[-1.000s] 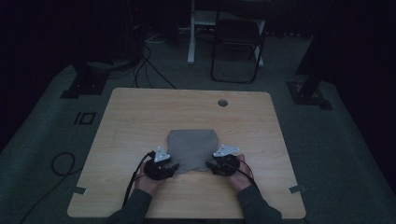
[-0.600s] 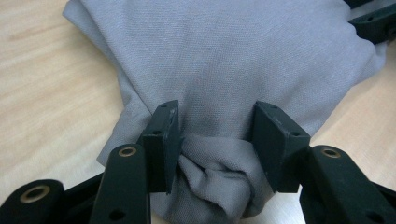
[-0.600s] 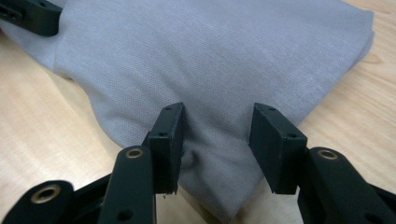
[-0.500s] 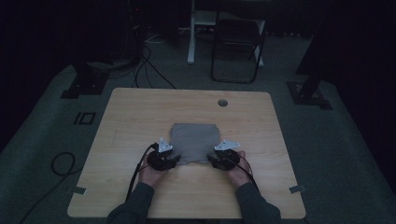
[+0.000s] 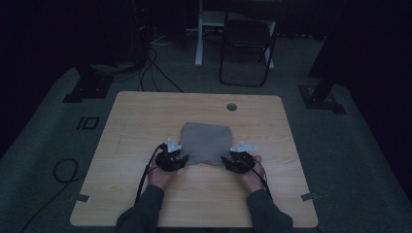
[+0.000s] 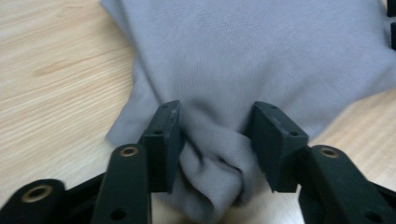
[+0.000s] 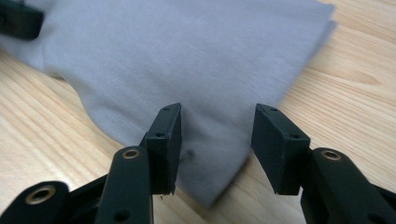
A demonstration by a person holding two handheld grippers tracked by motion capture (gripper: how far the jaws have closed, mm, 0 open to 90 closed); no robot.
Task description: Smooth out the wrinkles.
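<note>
L gripper (image 6: 215,140), seen in its own view: jaws apart at a middling gap, a bunched fold of the grey cloth (image 6: 261,56) sitting between them, not pinched yet as far as I can tell. The bunch rises off the table, so prob. the corner is gathered up to give the pads something to bite.

R gripper (image 7: 215,140): jaws at the same middling gap, straddling the near corner of the cloth (image 7: 187,56), which lies flat under them; no grip on it.

In the high view the L gripper (image 5: 171,158) is at abt 7 o'clock of the cloth (image 5: 206,141) and the R gripper (image 5: 239,160) at abt 5 o'clock, one per near corner, hands behind them. My guess: symmetric hold so the near edge lifts evenly for a fold away from the person.

Cloth itself: folded into a rough rectangle, lying just below the middle of the wooden table (image 5: 145,121).

Containers: none on the table. A small round grommet hole (image 5: 231,106) sits at 12 o'clock past the cloth, w/ nothing in it that I can make out.
</note>
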